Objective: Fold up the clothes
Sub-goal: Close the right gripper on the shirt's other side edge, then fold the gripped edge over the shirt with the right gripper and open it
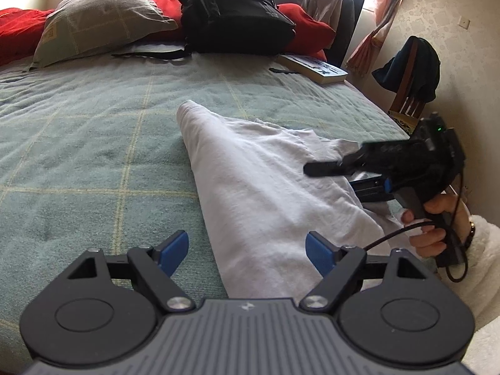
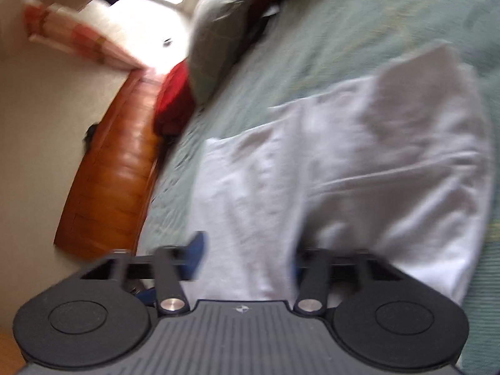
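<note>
Left wrist view: my left claw [image 1: 247, 251] is spread wide, empty, hovering over the near end of the white garment [image 1: 250, 172] lying part-folded on the green checked bed [image 1: 93, 143]. My right claw [image 1: 325, 167] hangs over the garment's right side, held by a hand [image 1: 434, 222]; its jaws look close together. Backpack [image 1: 234, 12] and book [image 1: 315, 68] sit far back. Right wrist view, blurred: right claw [image 2: 247, 261], can't tell its state, garment [image 2: 359, 156] directly ahead.
</note>
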Tool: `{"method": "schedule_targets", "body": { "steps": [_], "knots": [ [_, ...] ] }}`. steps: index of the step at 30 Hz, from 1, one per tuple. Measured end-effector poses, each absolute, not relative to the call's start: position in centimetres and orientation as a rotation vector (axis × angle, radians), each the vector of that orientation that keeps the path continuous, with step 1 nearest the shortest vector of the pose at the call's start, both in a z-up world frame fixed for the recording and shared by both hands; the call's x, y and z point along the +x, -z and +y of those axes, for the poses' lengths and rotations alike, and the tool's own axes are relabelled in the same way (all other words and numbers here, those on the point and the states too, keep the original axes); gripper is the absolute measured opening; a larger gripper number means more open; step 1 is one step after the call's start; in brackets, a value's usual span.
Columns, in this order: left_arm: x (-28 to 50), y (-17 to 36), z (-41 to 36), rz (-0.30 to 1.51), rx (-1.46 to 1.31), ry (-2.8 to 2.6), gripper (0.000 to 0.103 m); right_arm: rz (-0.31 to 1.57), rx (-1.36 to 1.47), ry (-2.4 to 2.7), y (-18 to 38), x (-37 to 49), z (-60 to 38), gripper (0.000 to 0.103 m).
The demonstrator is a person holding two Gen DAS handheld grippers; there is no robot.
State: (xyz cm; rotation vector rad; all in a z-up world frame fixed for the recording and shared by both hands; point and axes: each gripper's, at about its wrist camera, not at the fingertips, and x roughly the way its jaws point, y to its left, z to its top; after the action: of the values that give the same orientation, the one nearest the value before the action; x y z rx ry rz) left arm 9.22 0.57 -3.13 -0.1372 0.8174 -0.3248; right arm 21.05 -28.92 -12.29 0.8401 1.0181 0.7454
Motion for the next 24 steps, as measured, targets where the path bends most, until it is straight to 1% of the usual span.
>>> {"method": "schedule_targets", "body": {
  "steps": [1, 2, 4, 9, 11, 12, 13, 21, 24],
  "knots": [
    [9.1, 3.1, 0.6, 0.815, -0.137, 0.326, 0.082, 1.023, 0.840, -0.732, 12.8, 21.0, -29.2, 0.008],
    [9.0, 3.1, 0.6, 0.815, -0.135, 0.329, 0.082, 1.014, 0.832, -0.730, 12.8, 20.9, -29.2, 0.007],
    [8.9, 3.1, 0.4, 0.819, -0.131, 0.337, 0.082, 0.998, 0.808, -0.722, 12.8, 20.6, -29.0, 0.007],
    [8.5, 2.7, -0.1, 0.818, -0.112, 0.372, 0.082, 0.967, 0.699, -0.688, 10.7, 19.6, -28.0, 0.009],
    [8.3, 2.5, -0.1, 0.808, -0.117, 0.397, 0.086, 0.952, 0.664, -0.685, 9.8, 19.2, -27.9, 0.009],
    [8.3, 2.4, -0.2, 0.804, -0.120, 0.407, 0.090, 0.947, 0.663, -0.688, 9.4, 19.1, -28.1, 0.009],
    [8.2, 2.3, -0.3, 0.802, -0.117, 0.418, 0.091, 0.941, 0.662, -0.691, 9.1, 19.0, -28.3, 0.009],
    [8.5, 1.6, -0.6, 0.807, -0.155, 0.515, 0.096, 0.914, 0.626, -0.666, 7.4, 18.6, -30.4, 0.009],
    [8.8, 1.8, -0.7, 0.818, -0.169, 0.529, 0.096, 0.912, 0.625, -0.657, 7.2, 18.5, -30.9, 0.010]
  ]
}}
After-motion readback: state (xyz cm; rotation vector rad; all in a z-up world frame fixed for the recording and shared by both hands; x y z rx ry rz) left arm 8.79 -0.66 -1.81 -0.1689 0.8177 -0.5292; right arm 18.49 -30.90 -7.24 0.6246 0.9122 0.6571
